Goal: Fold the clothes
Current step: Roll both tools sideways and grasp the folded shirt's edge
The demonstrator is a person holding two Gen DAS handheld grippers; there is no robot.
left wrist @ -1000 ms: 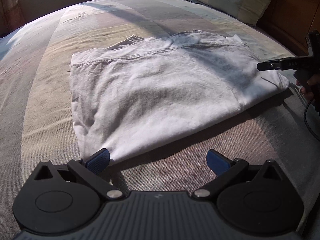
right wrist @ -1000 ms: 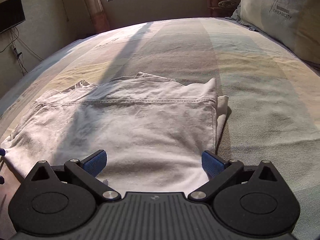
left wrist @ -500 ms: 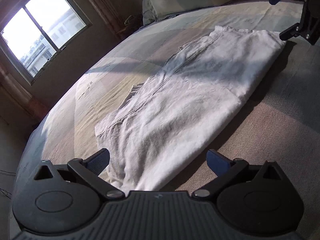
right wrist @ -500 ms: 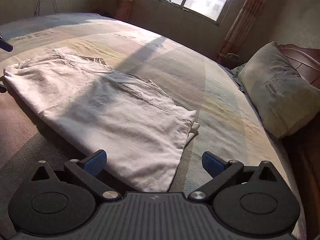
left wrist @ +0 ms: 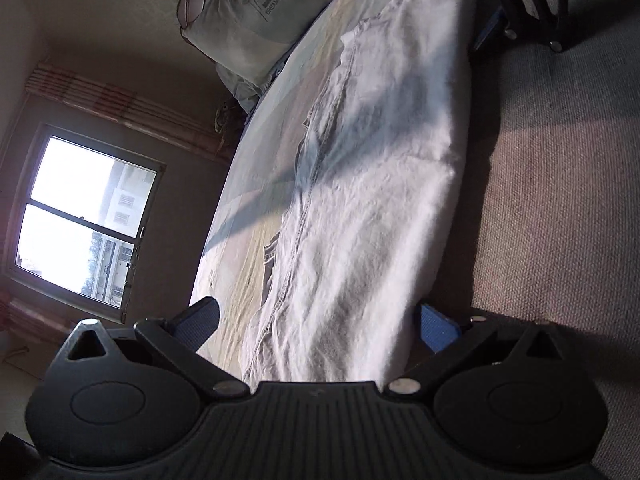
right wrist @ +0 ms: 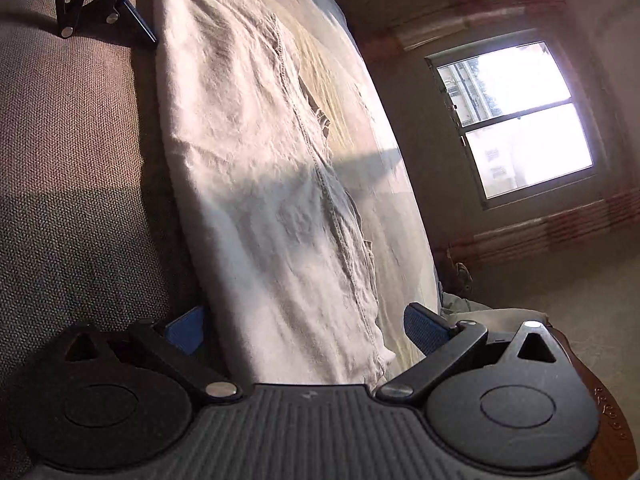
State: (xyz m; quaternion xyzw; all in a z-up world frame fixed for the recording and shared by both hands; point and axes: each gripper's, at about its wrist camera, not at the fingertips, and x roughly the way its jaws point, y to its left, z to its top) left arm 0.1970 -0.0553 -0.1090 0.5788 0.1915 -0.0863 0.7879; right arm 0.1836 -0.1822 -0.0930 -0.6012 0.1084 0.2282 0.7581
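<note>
Sunlit bedroom, bed [left wrist: 560,200] carrying the half-folded white garment [left wrist: 372,200] lengthwise, left tongs [left wrist: 316,322] and right tongs [right wrist: 308,326] both spread wide astride opposite ends, likely mid-fold; next they need to close on both ends together.

A pillow [left wrist: 244,12] (printed) rests on the bed [left wrist: 560,200] near a window [left wrist: 80,216].

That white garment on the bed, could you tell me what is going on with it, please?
A person is folding it with handheld tongs, one pair at each end. The white garment lies partly folded in a long strip on the bed. The left tongs and the right tongs are both open, each straddling one short end of the cloth, and neither has closed on it yet.
</note>
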